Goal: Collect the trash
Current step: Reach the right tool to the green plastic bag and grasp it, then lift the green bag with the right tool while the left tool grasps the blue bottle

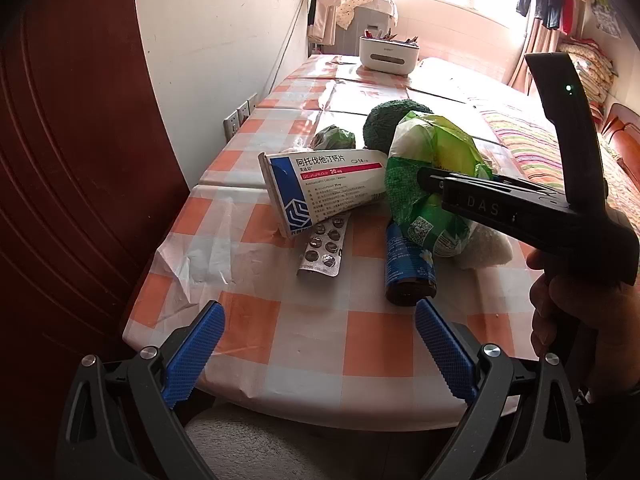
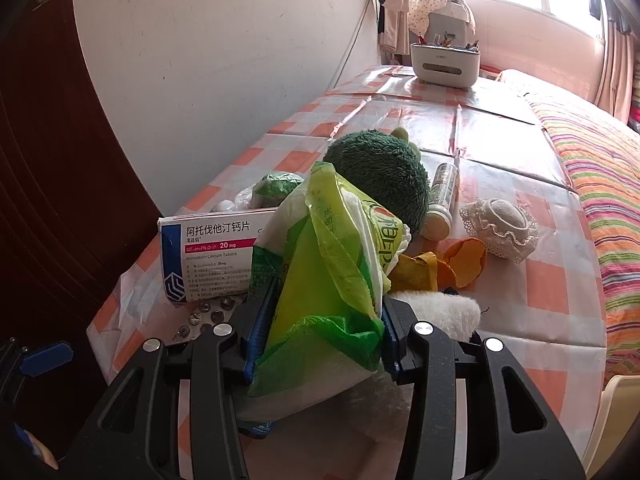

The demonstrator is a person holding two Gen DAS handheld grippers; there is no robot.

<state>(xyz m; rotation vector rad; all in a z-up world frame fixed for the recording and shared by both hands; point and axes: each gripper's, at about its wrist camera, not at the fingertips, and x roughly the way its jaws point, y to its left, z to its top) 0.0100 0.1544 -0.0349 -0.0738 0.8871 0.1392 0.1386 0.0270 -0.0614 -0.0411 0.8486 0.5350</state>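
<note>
A green and white plastic bag sits between the blue pads of my right gripper, which is shut on it; the bag also shows in the left wrist view with the right gripper clamped on it. My left gripper is open and empty above the near table edge. A white medicine box leans over a used blister pack. A dark blue bottle lies under the bag. A crumpled green wrapper lies behind the box.
A green plush toy, a small white bottle, a lace pincushion and orange peel-like pieces lie on the checked tablecloth. A white organiser box stands at the far end. A wall is left, a striped bed right.
</note>
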